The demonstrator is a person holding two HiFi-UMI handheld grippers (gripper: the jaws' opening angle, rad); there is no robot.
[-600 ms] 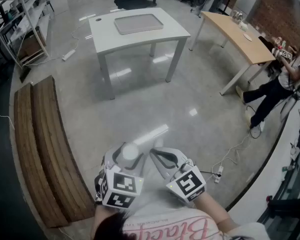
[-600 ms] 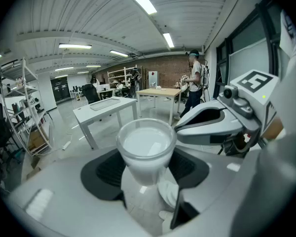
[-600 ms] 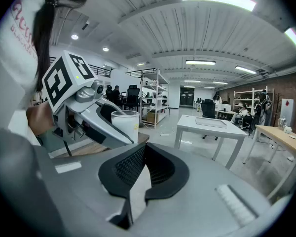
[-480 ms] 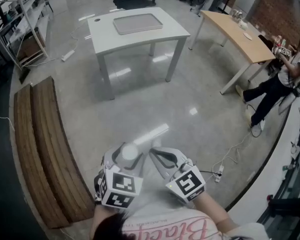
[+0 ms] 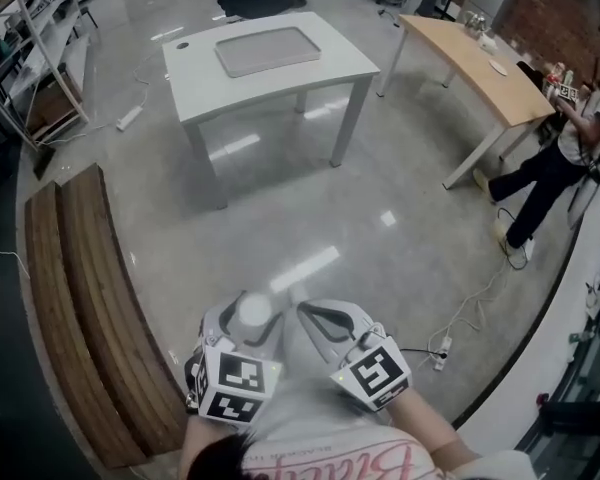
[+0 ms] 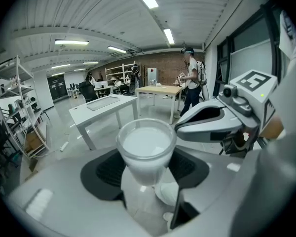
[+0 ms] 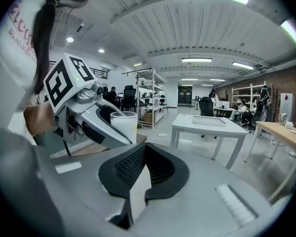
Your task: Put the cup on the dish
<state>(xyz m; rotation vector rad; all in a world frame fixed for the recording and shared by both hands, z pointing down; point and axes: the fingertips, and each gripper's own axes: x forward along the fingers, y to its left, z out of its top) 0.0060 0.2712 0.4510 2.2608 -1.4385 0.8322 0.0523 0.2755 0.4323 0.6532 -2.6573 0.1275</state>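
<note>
My left gripper is shut on a white cup, held upright close to my body, above the floor. In the left gripper view the cup stands between the two black pads with its open rim up. My right gripper is just to the cup's right; its jaws meet with nothing between them. From the right gripper view the cup shows at the left. A flat grey rectangular dish lies on the white table across the room, far from both grippers.
A long wooden bench runs along the left. A tan table stands at the back right with a person beside it. Cables and a power strip lie on the floor at the right. Metal shelving is at the far left.
The head view has shifted a little, so the white table sits slightly higher and more to the left. Both grippers stay near my body and the cup stays gripped.
</note>
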